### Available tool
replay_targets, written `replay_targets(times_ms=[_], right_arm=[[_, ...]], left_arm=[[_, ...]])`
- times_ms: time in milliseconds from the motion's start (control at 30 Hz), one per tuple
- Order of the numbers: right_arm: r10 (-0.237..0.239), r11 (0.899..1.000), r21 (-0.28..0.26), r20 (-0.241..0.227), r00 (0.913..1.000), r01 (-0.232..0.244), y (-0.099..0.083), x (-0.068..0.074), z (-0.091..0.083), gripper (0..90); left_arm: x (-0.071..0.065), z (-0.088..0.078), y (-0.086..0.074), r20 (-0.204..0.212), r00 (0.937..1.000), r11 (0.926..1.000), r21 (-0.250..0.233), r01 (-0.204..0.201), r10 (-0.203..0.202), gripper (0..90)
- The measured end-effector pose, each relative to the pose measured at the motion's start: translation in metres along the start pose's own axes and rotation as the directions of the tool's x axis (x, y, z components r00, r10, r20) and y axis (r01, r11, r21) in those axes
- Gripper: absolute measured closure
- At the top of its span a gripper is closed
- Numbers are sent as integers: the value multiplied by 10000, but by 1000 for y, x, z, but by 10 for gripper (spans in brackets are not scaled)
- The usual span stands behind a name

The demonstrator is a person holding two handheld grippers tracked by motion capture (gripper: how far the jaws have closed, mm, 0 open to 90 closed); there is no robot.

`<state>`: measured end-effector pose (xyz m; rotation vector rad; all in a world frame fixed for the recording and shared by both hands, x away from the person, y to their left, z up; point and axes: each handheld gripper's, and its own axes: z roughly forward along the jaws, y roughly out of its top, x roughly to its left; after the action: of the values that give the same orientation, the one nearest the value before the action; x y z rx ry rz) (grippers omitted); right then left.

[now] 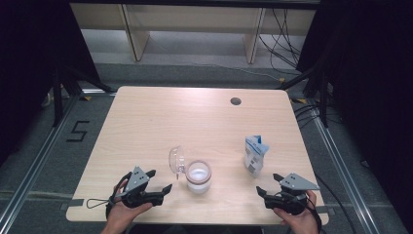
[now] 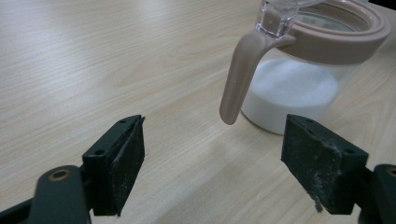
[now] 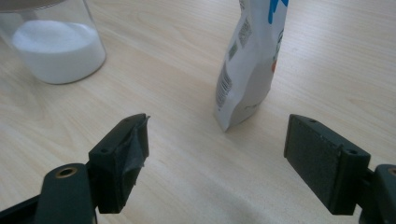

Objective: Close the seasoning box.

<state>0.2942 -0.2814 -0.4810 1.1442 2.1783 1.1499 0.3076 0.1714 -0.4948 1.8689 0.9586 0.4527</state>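
overhead view and close gripper views share jar (image 1: pixel 198 177).

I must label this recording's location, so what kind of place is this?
Probably a lab or recording studio, not a home. A bare wooden table with a cable hole stands between dark curtains, with loose cables on the floor and a "5" taped beside it.
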Motion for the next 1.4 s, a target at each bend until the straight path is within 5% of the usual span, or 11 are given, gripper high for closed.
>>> replay_targets(times_ms=[233,400,600,733,1000,1400], right_arm=[[128,9999,31,-13,9999,-128,-5,3,-3,234],[-82,10000,39,-186,9998,83,-5,3,-3,243],[340,9991,248,-142,9993,-336,-6,8,-4,252],[43,9999,138,-103,9999,-42,-6,5,-3,255],[11,9998,214,-252,9997,-5,-6,6,-1,256],[171,9995,288,-266,9995,-163,-7,8,-1,260]], left_arm=[[6,-4,9,-28,10000,9996,-273,19,-20,327],[8,-8,15,28,9999,9968,-776,167,-166,499],[6,-11,23,315,9980,9931,-1054,-520,556,699],[6,-10,28,311,9948,9900,-1067,-928,966,797],[4,-8,39,577,9920,9875,-1176,-1047,1120,886],[-3,-1,49,733,9876,9846,-1167,-1298,1389,891]])
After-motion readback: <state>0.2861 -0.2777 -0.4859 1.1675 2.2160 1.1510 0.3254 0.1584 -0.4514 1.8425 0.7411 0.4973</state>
